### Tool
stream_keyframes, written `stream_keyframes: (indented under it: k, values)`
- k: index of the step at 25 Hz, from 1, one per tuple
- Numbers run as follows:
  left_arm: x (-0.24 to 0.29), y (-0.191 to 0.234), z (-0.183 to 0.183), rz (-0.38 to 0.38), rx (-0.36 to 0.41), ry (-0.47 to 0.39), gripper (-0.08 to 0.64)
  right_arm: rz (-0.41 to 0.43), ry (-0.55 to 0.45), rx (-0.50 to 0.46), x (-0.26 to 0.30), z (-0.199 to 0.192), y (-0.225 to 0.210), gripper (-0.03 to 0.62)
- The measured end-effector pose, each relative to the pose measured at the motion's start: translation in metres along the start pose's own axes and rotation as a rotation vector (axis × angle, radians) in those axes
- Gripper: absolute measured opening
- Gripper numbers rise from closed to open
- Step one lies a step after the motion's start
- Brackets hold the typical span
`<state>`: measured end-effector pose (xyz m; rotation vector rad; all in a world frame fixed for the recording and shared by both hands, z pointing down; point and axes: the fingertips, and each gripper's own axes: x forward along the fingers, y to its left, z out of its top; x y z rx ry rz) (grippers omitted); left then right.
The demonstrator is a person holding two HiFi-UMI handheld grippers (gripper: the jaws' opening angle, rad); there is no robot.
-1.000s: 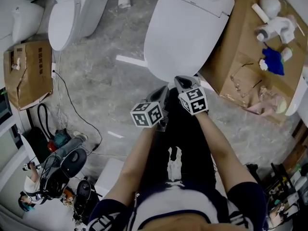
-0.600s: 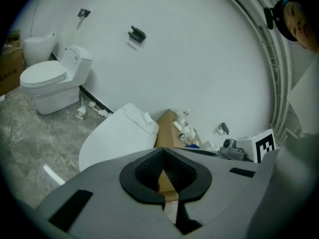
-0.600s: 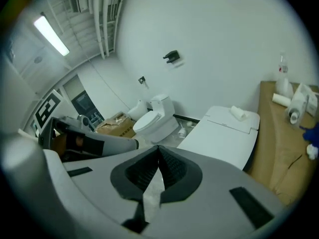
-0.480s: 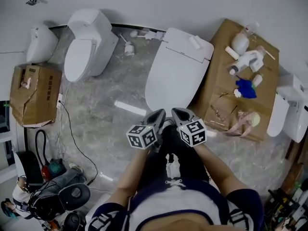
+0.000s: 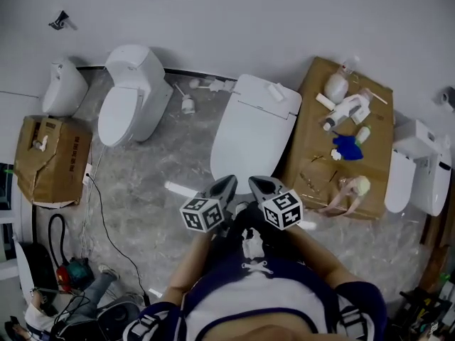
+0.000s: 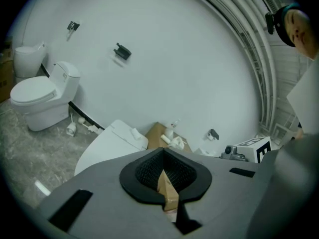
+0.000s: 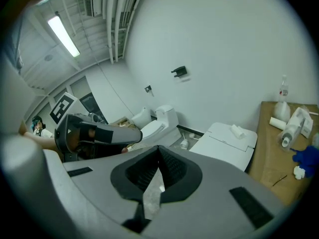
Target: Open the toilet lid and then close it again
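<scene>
The white toilet (image 5: 252, 137) stands on the grey floor against the wall, its lid (image 5: 247, 144) lying flat and closed. Both grippers hover side by side in front of its near end, well above it and touching nothing. My left gripper (image 5: 226, 187) is shut and holds nothing. My right gripper (image 5: 259, 185) is likewise shut and bare. In the left gripper view the closed lid (image 6: 107, 146) lies beyond the shut left gripper (image 6: 164, 176). The right gripper view has the toilet (image 7: 227, 146) past the shut right gripper (image 7: 157, 176).
A second white toilet (image 5: 131, 98) stands to the left, with a brown carton (image 5: 53, 158) nearer the edge. A cardboard sheet (image 5: 345, 141) with bottles and a blue cloth lies right of the toilet; another white fixture (image 5: 416, 169) is beyond it. A cable (image 5: 99, 204) trails over the floor.
Both grippers have risen together away from the toilet, which now looks smaller and farther below. The lid stays closed throughout.
</scene>
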<state>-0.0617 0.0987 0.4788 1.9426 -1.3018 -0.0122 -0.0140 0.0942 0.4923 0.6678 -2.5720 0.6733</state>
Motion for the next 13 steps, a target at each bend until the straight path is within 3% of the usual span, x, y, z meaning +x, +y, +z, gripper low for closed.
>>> stream_keyframes:
  k: [13]
  values:
    - [-0.02,-0.009,0.018,-0.026,0.039,-0.035,0.006,0.035,-0.001,-0.012,-0.012,0.02,0.02,0.009]
